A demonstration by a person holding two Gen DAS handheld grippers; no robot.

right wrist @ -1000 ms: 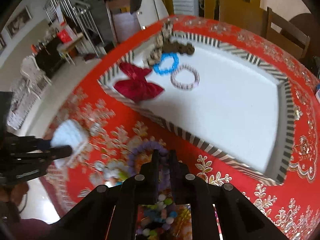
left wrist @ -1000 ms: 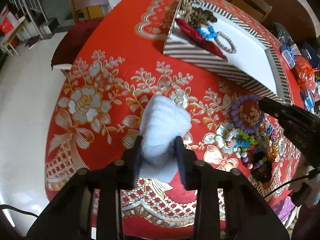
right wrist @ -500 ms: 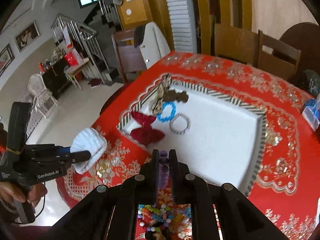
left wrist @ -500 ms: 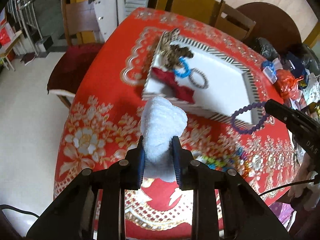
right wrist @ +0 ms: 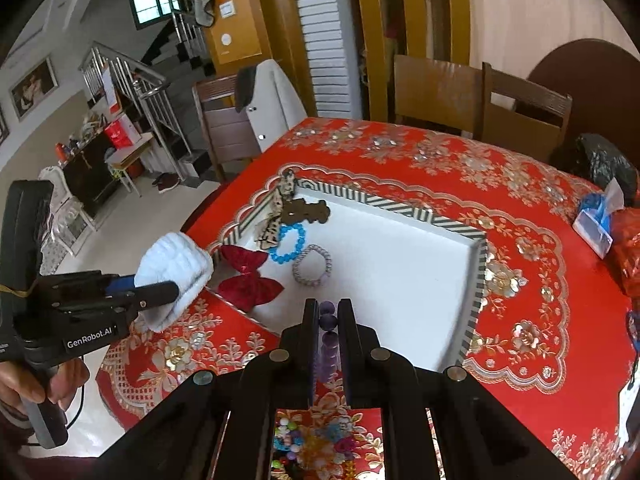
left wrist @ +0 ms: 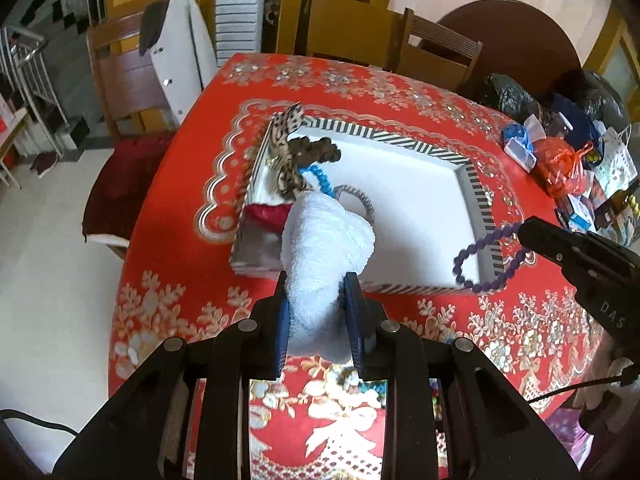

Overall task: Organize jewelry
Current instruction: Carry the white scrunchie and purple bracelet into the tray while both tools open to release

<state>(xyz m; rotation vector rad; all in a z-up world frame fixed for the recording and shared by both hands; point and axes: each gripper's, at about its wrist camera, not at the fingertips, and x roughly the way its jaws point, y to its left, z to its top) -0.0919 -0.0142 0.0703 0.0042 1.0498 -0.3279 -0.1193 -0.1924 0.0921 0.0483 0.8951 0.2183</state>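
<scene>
My left gripper (left wrist: pixel 318 280) is shut on a fluffy white hair scrunchie (left wrist: pixel 326 240) and holds it in the air near the striped tray's (left wrist: pixel 476 184) near left corner; it also shows in the right wrist view (right wrist: pixel 172 264). My right gripper (right wrist: pixel 329 306) is shut on a purple bead bracelet (left wrist: pixel 480 252), which hangs over the tray's near right corner. In the tray lie a red bow (right wrist: pixel 248 280), a blue bead bracelet (right wrist: pixel 290 242), a silver bracelet (right wrist: pixel 312 266), a leopard bow (right wrist: pixel 278 216) and a brown hair piece (right wrist: pixel 306 210).
A heap of coloured bead bracelets (right wrist: pixel 316 444) lies on the red tablecloth (right wrist: pixel 520 320) below my right gripper. Bags and small boxes (left wrist: pixel 560 160) crowd the table's far right. Wooden chairs (right wrist: pixel 480 108) stand behind the table.
Both grippers have risen and moved toward the tray. The right one lifted the purple bracelet off the bead heap; the left one carried the white scrunchie up from the cloth.
</scene>
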